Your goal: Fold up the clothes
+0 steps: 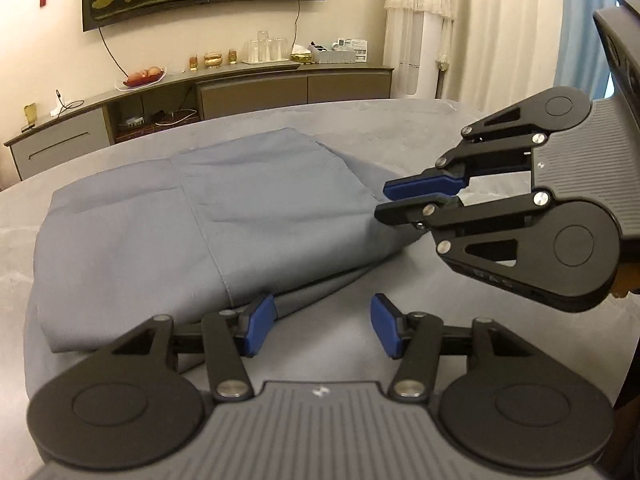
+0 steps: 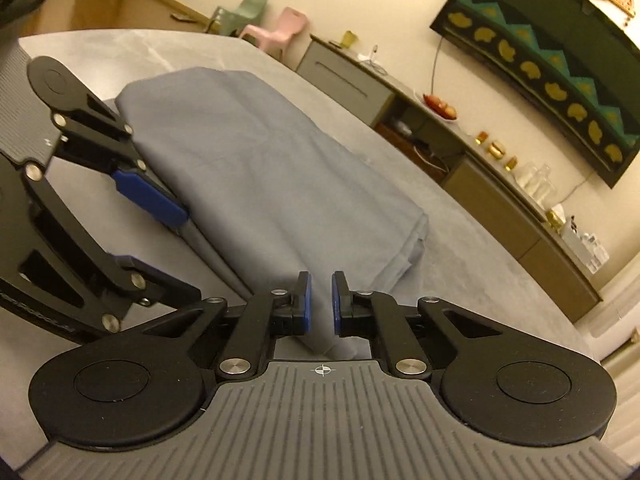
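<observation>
Left wrist view: a wide grey table (image 1: 400,140) fills the frame, curving away toward a sideboard along the far wall. On it lies a blue-grey folded garment (image 1: 160,220), a broad flat slab. From this camera it spreads from 12 o'clock round to 9 o'clock, and its long near edge slants from 6 o'clock up toward 3 o'clock. A looser lower layer peeks out beneath that edge.

The right gripper (image 1: 382,200) reaches in from 3 o'clock. Its fingers are pressed almost together on the garment's right-hand corner, and the right wrist view shows cloth caught between the blue pads.

The left gripper (image 1: 323,328) sits at 6 o'clock with its fingers spread and holding nothing. One pad is just beside the near edge of the garment, while the other stands over bare table.

Judging from this, the edge lies slightly toward 11 o'clock of the open left gripper. That gripper probably needs to shift that way and close, so both ends of the same edge are held for the fold.
</observation>
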Available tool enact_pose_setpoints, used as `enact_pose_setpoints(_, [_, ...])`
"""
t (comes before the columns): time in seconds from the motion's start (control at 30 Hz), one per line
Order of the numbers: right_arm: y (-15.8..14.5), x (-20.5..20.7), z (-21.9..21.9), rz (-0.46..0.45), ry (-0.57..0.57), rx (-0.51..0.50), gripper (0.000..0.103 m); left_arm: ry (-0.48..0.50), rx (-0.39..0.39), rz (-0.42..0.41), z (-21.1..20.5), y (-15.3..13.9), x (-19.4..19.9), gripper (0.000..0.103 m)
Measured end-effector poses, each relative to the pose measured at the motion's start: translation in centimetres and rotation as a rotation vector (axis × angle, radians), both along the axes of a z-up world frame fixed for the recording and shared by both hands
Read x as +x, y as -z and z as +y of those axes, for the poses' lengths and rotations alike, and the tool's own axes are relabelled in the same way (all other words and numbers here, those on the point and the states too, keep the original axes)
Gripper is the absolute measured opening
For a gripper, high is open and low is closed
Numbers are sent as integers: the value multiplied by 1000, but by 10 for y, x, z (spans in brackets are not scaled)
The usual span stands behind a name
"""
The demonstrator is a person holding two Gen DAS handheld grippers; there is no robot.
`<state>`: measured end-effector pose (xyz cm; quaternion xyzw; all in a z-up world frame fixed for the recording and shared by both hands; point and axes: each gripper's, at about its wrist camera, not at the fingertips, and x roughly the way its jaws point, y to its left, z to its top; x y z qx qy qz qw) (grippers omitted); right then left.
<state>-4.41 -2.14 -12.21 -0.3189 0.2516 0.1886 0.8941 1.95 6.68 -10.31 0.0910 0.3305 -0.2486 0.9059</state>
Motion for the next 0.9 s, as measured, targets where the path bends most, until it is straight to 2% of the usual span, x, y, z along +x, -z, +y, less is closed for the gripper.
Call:
enact_pose_setpoints(0.17, [6,-4,2,13,-28,-19,40,-20,-12,57,0,3,13,53])
enact_pose_setpoints(0.23, [12,-2,4,18,-46,-47,45,-21,-21,63,1,2,17,54])
enact_pose_setpoints(0.3, [19,2,5,17,-46,-86,43,-19,-18,62,4,3,17,55])
enact_pose_setpoints(0.37, [24,6,4,23,-35,-100,28,-16,-16,63,6,5,18,56])
enact_pose_setpoints(0.53, [8,6,3,-39,-41,-87,21,-28,-38,91,11,7,20,56])
enact_pose_setpoints(0.6, [5,6,6,-88,-58,-150,19,-34,-47,101,11,6,19,56])
enact_pose_setpoints(0.7, [11,-2,19,-227,-118,-294,17,-36,-36,95,10,7,19,56])
enact_pose_setpoints(0.73, [18,-4,21,-230,-136,-319,16,-40,-30,91,9,7,17,56])
enact_pose_setpoints(0.8, [34,-4,20,-173,-150,-355,14,-40,-36,94,11,7,17,56])
enact_pose_setpoints(0.83, [43,-4,20,-144,-157,-373,10,-41,-41,98,11,6,16,56])
enact_pose_setpoints(0.9, [54,-4,19,-96,-158,-384,9,-41,-46,102,12,6,16,56])
